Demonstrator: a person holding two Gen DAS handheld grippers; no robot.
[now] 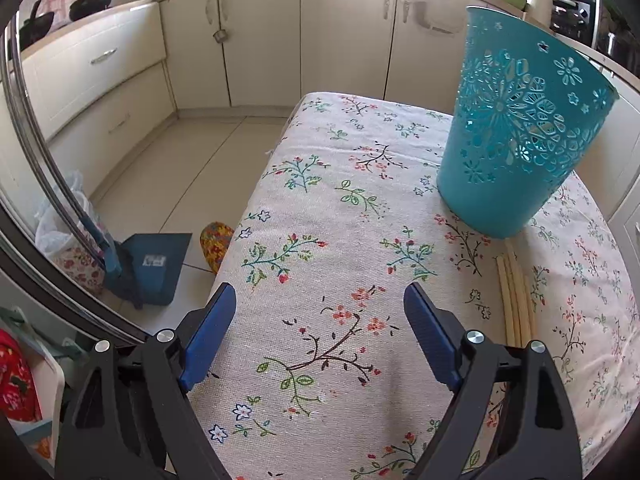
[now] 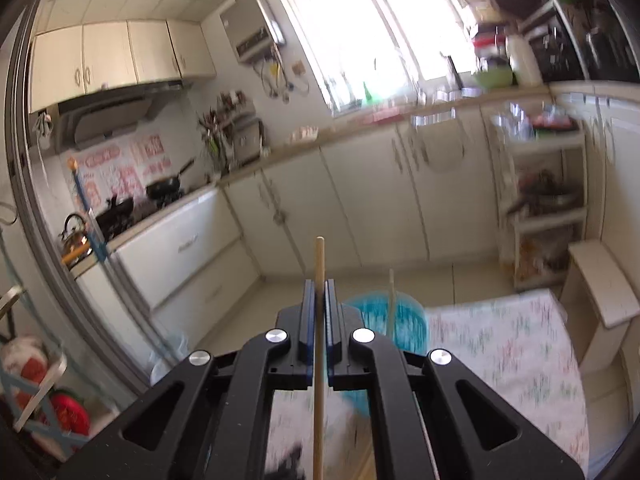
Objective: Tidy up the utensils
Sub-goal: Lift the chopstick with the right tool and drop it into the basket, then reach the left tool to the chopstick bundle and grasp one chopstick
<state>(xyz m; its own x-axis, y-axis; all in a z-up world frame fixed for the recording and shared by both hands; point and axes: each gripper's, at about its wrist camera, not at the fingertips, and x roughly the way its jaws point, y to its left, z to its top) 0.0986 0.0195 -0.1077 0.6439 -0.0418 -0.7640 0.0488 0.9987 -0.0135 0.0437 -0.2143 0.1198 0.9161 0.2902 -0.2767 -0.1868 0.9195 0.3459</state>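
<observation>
Chopstick (image 2: 319,264) pinched upright in closed right gripper (image 2: 319,300), above blurred bin (image 2: 408,320) | left gripper (image 1: 320,316) wide open, empty, over table (image 1: 312,216) | more chopsticks (image 1: 516,300) lying beside bin (image 1: 520,128) | risk: stick misses rim, drops

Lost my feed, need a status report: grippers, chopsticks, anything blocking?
Left gripper open, empty. Right gripper shut on chopstick. Teal basket upright; more chopsticks beside it. Nothing blocking.

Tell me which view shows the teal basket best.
The left wrist view: the teal basket stands sharp and whole on the floral tablecloth. In the right wrist view it is blurred, half hidden behind the right claw gripping a chopstick.
</observation>
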